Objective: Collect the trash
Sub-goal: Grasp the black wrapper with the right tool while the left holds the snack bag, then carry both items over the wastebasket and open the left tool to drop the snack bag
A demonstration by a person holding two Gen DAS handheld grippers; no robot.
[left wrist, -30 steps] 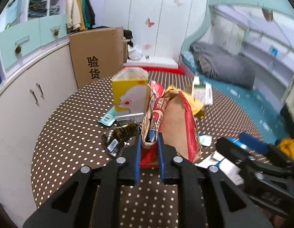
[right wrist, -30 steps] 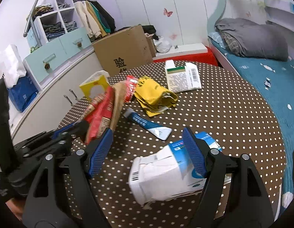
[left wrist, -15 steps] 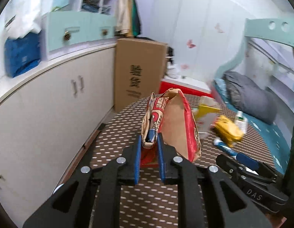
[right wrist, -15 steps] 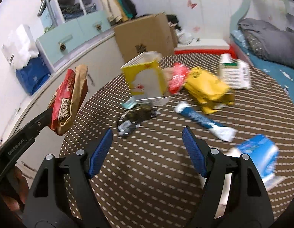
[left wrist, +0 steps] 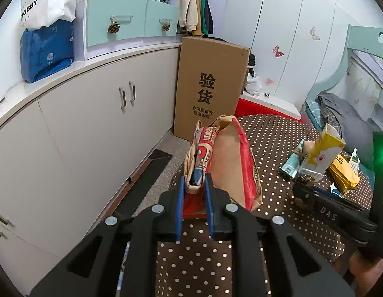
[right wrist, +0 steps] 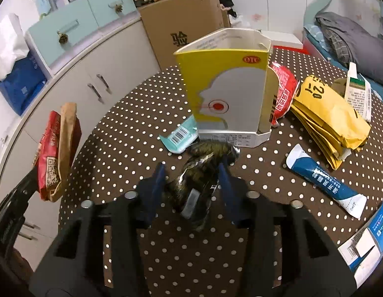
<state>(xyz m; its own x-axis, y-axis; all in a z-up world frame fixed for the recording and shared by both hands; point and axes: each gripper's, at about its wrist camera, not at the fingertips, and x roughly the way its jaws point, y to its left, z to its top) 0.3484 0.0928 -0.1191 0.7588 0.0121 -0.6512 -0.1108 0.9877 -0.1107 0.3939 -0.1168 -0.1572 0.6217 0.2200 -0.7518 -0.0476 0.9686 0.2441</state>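
My left gripper [left wrist: 194,185] is shut on a red and brown snack bag [left wrist: 226,163] and holds it up past the table's left edge, above the floor; the bag also shows in the right wrist view [right wrist: 56,148]. My right gripper [right wrist: 191,173] is open, its jaws either side of a crumpled dark wrapper [right wrist: 203,170] lying on the dotted brown table [right wrist: 132,113]. Behind the wrapper stand a yellow and grey medicine box [right wrist: 228,91] and a teal wrapper [right wrist: 179,137].
Right of the box lie a red packet [right wrist: 283,94], yellow envelopes [right wrist: 327,116], a blue and white tube [right wrist: 322,175], a white leaflet [right wrist: 359,94] and a blue box [right wrist: 367,240]. White cabinets [left wrist: 80,128] and a cardboard carton [left wrist: 208,86] stand left of the table.
My left gripper has swung the snack bag off the table toward the cabinets. My right gripper has moved left from the blue box and come down around the dark wrapper.
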